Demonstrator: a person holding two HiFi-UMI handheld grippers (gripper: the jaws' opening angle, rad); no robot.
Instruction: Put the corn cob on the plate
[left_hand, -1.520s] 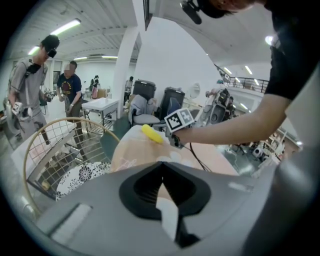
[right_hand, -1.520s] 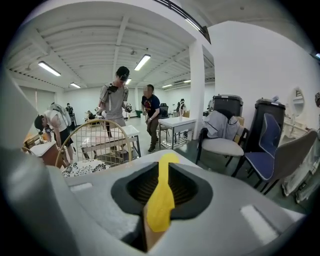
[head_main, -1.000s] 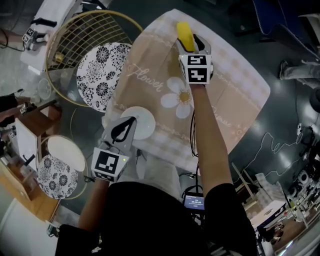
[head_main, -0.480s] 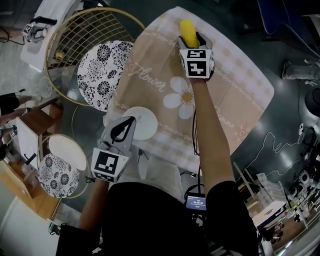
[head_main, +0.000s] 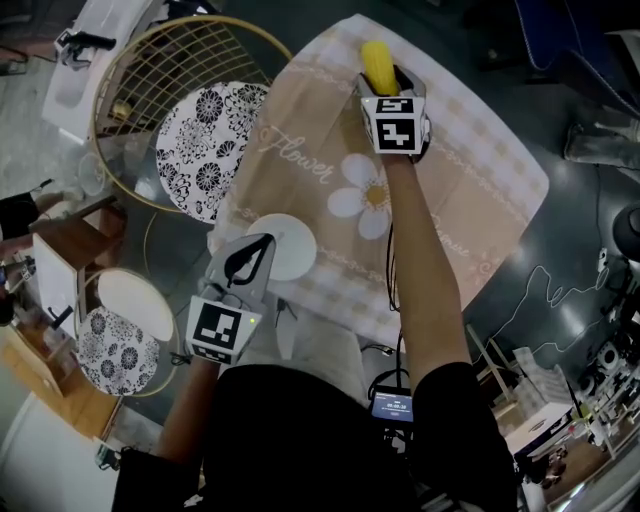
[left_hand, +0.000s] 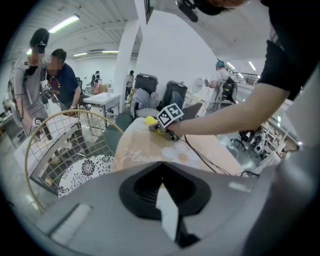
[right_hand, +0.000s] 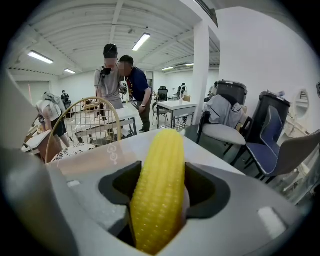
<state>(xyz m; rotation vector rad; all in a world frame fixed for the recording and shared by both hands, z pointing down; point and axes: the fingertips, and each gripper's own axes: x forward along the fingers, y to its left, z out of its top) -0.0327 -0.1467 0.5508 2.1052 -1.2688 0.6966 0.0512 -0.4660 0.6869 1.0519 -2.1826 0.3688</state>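
Observation:
A yellow corn cob (head_main: 376, 62) lies at the far end of the table on the beige flower cloth (head_main: 460, 180). My right gripper (head_main: 385, 82) reaches over it. In the right gripper view the cob (right_hand: 159, 190) runs lengthwise between the jaws, which have just been opening and now stand wide around it. A small white plate (head_main: 296, 236) sits at the near edge of the cloth. My left gripper (head_main: 248, 258) hovers over the plate's near left side, jaws together and holding nothing. The left gripper view shows the far-off cob (left_hand: 150, 120) beside my right hand.
A gold wire basket chair (head_main: 130, 70) with a black-and-white patterned cushion (head_main: 205, 145) stands left of the table. A second patterned round seat (head_main: 115, 340) is at the lower left. A black cable (head_main: 386, 265) trails across the cloth. People stand beyond the basket (right_hand: 122, 80).
My right gripper has edged slightly forward along the corn cob. The cob still lies on the cloth. My left gripper and the plate have not moved.

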